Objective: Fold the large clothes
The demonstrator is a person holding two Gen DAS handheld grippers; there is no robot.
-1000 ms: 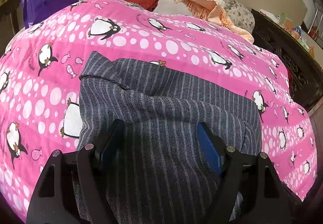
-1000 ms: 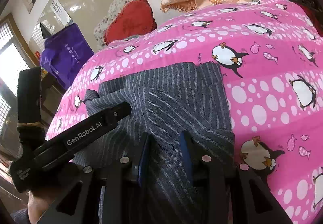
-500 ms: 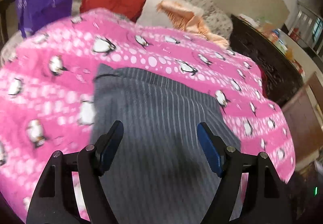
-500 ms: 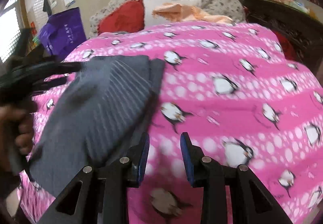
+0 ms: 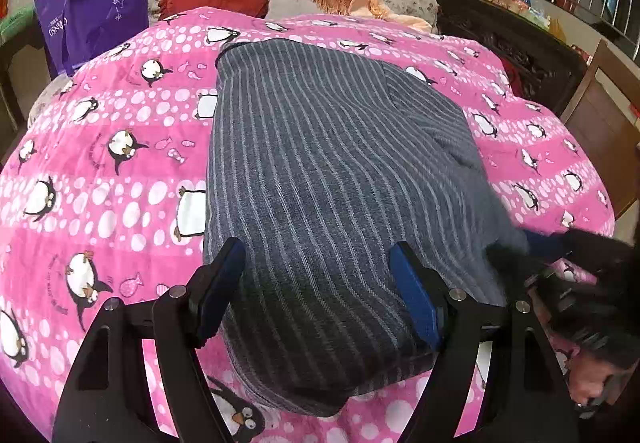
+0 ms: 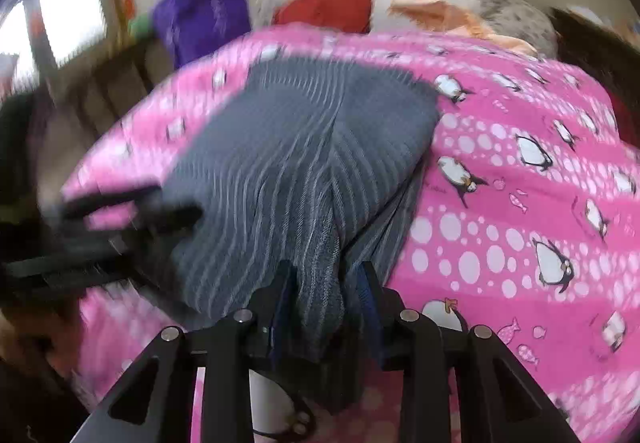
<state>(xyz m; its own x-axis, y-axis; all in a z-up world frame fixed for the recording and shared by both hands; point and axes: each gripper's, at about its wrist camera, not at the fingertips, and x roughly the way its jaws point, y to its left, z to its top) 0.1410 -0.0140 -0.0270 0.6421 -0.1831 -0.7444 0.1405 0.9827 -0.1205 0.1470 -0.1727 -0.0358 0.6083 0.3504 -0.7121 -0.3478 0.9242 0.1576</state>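
We saw one large garment (image 5: 320,171), dark grey-blue cloth with thin pale stripes running along its length. It lay spread lengthwise on the bed, folded over itself, with a second layer showing along its right side (a narrower flap, its stripes slanting a little differently). Its far end was flat; its near end was bunched and lifted into a thick gathered fold (image 6: 316,283). That view was blurred.

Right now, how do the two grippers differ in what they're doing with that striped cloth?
The right gripper has its jaws nearly together, pinching a bunched fold of the striped cloth; the left gripper stands wide.
The right holds fabric; the left only straddles the cloth's near end, its pads apparently not pressing.
Both are black with blue pads and point down at the pink bedspread.
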